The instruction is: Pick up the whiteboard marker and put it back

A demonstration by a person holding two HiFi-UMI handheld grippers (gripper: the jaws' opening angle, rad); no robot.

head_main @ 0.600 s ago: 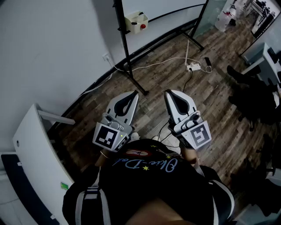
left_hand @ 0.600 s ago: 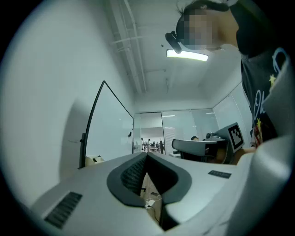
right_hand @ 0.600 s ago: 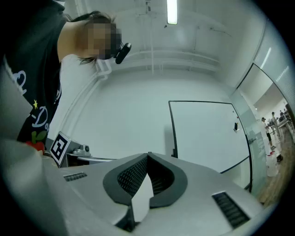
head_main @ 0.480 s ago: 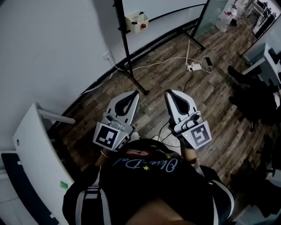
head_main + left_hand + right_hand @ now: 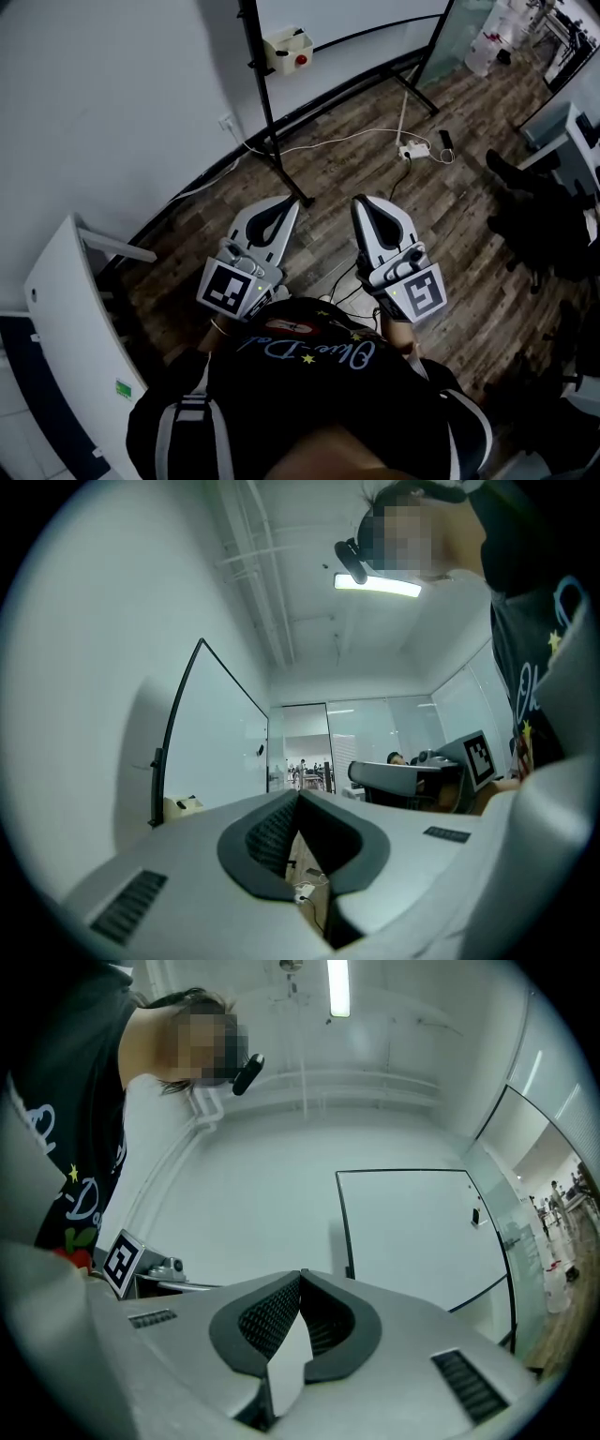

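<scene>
Head view: left hand-held gripper (image 5: 288,201) and right hand-held gripper (image 5: 359,201), two, closed.

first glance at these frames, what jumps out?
Two grey grippers fill the head view's centre, side by side: left gripper and right gripper, both jaws shut, nothing held. Beyond them stands a whiteboard on a black stand with a cream box on its post; a white power strip lies on the wooden floor to the right.
</scene>
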